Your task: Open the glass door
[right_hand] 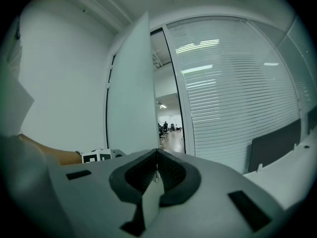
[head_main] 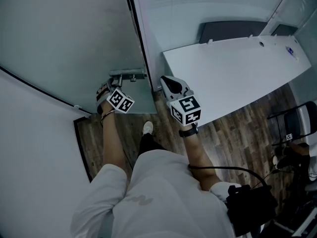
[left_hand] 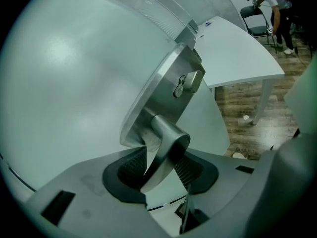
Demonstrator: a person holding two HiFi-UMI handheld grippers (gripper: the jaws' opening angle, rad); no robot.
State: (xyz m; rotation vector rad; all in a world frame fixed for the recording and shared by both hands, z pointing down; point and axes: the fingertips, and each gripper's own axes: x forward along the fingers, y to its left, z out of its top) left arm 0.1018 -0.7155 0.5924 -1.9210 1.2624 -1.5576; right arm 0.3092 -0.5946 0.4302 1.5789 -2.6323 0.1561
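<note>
The frosted glass door (head_main: 64,38) stands ajar, swung in toward me. Its metal lever handle (head_main: 128,74) juts from a steel lock plate (left_hand: 163,88) that carries a small thumb-turn (left_hand: 188,82). My left gripper (head_main: 119,82) is shut on the handle (left_hand: 166,145), with a dark pad pressing on each side of the lever. To its right, my right gripper (head_main: 166,80) hangs level by the door's free edge (right_hand: 147,83), shut with nothing in it (right_hand: 157,170). Past that edge a lit corridor (right_hand: 168,128) shows through the gap.
A white table (head_main: 237,73) stands close on the right, with a dark panel (head_main: 233,29) behind it. A glass wall with blinds (right_hand: 233,83) runs beside the doorway. A black chair (head_main: 302,120) and a black bag (head_main: 250,205) sit at the right on the wooden floor (head_main: 237,138).
</note>
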